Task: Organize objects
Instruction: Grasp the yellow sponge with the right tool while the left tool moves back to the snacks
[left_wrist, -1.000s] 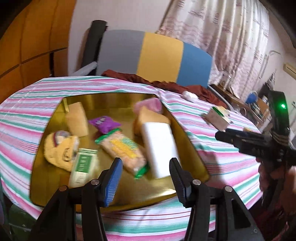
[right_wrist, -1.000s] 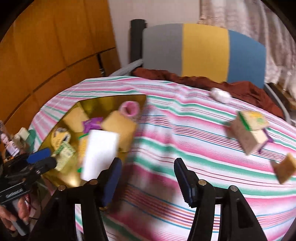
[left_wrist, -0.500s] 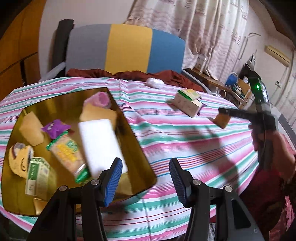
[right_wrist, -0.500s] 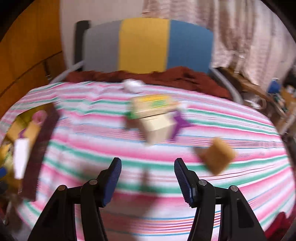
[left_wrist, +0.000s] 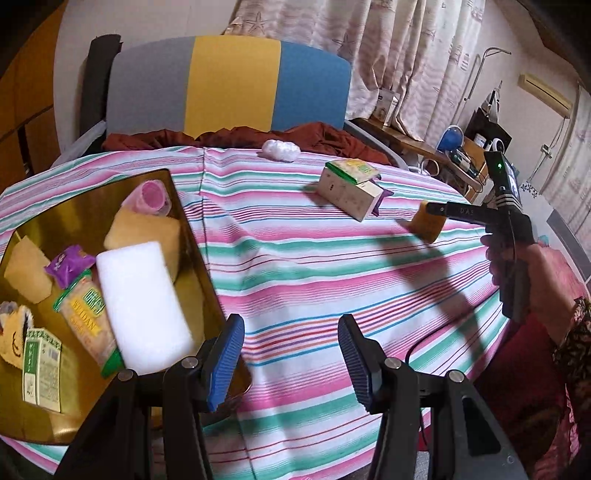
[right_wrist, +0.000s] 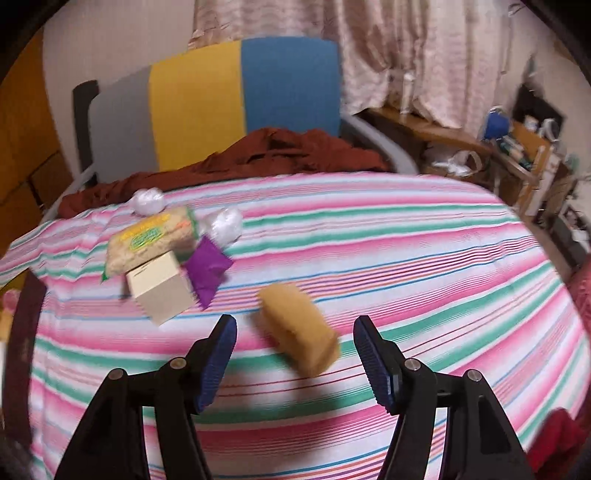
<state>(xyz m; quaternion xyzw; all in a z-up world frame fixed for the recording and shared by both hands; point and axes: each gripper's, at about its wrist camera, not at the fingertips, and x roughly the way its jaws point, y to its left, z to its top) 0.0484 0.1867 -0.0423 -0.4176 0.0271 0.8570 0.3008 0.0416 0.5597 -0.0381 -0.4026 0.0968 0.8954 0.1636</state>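
Our right gripper (right_wrist: 294, 352) is spread wide w/ nothing in it, the tan sponge (right_wrist: 300, 329) on the striped cloth (right_wrist: 424, 266) just ahead btwn its jaws. Beyond the sponge, to its left: cream box (right_wrist: 162, 291), purple packet (right_wrist: 207, 267). Our left gripper (left_wrist: 291, 356) also spread, empty, next to the gold tray (left_wrist: 192, 236).

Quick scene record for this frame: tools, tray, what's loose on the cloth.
left tool: open, empty, over near edge of gold metal tray
right tool: open, empty, aimed at tan sponge block
tray contents: white foam block, yellow sponges, snack packets, pink cup
loose on striped tablecloth: beige cardboard box, purple packet, tan sponge block
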